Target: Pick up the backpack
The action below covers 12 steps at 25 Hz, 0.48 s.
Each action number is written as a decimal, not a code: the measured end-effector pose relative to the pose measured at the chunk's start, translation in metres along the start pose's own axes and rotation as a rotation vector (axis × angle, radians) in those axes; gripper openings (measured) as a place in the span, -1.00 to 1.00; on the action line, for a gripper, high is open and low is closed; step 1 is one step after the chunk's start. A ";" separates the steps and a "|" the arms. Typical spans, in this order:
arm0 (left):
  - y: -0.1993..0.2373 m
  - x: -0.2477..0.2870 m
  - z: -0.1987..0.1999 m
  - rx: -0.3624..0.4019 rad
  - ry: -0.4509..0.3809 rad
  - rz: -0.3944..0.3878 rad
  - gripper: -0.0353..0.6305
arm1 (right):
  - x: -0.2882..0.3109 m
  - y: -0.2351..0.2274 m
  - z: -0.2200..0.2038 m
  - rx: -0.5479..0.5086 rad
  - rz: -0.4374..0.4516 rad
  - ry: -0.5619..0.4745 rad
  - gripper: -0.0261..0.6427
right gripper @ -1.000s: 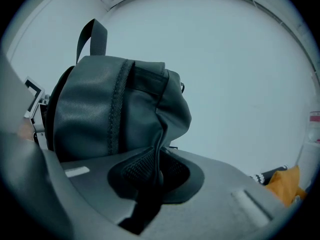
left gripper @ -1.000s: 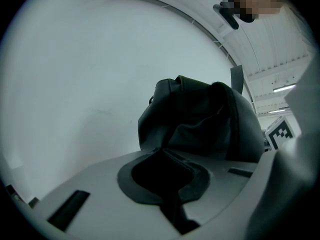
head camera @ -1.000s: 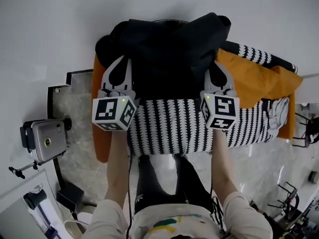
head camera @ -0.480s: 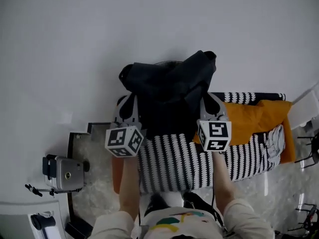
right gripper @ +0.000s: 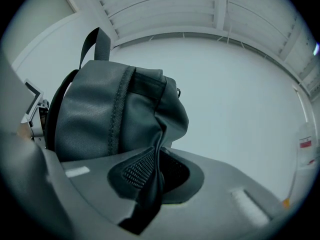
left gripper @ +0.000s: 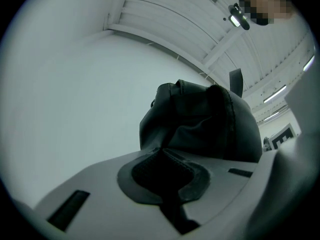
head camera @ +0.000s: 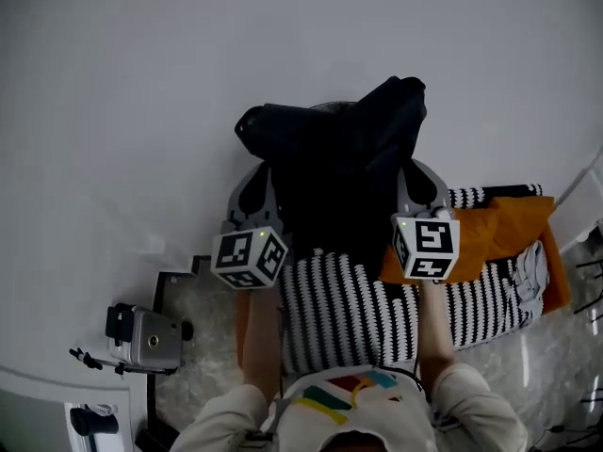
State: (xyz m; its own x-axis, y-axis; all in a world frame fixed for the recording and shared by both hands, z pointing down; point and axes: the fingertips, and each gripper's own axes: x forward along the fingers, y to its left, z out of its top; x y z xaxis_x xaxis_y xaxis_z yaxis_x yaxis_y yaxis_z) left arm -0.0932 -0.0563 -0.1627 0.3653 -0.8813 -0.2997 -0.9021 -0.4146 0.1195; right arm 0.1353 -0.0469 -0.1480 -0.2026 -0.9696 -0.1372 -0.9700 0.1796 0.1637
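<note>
Btwn L gripper [head camera: 256, 185] & R gripper [head camera: 420, 179]: backpack [head camera: 332, 158], fabric pinched in both.

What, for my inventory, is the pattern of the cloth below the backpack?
Black-and-white striped cloth, clearest in head view.

A big white wall [head camera: 188, 83] fills the far side. Nearer lie a striped cloth [head camera: 349, 318] and, right, an orange cloth [head camera: 499, 229]. The floor [head camera: 203, 347] is speckled grey. A camera [head camera: 146, 339] stands left.
</note>
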 end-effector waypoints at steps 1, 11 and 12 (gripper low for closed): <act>-0.005 -0.006 0.009 0.005 -0.014 0.000 -0.83 | -0.008 0.000 0.009 -0.007 -0.005 -0.014 -0.82; -0.039 -0.070 0.060 0.132 -0.100 0.066 -0.83 | -0.073 0.016 0.039 0.023 0.005 -0.109 -0.81; -0.044 -0.078 0.063 0.153 -0.103 0.074 -0.83 | -0.080 0.018 0.038 0.034 0.007 -0.115 -0.81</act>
State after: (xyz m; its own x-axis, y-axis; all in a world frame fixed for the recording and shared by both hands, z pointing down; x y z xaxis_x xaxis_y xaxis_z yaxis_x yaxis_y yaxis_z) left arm -0.0968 0.0448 -0.2038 0.2783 -0.8771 -0.3914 -0.9529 -0.3033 0.0021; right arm 0.1291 0.0400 -0.1714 -0.2217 -0.9432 -0.2473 -0.9721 0.1938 0.1322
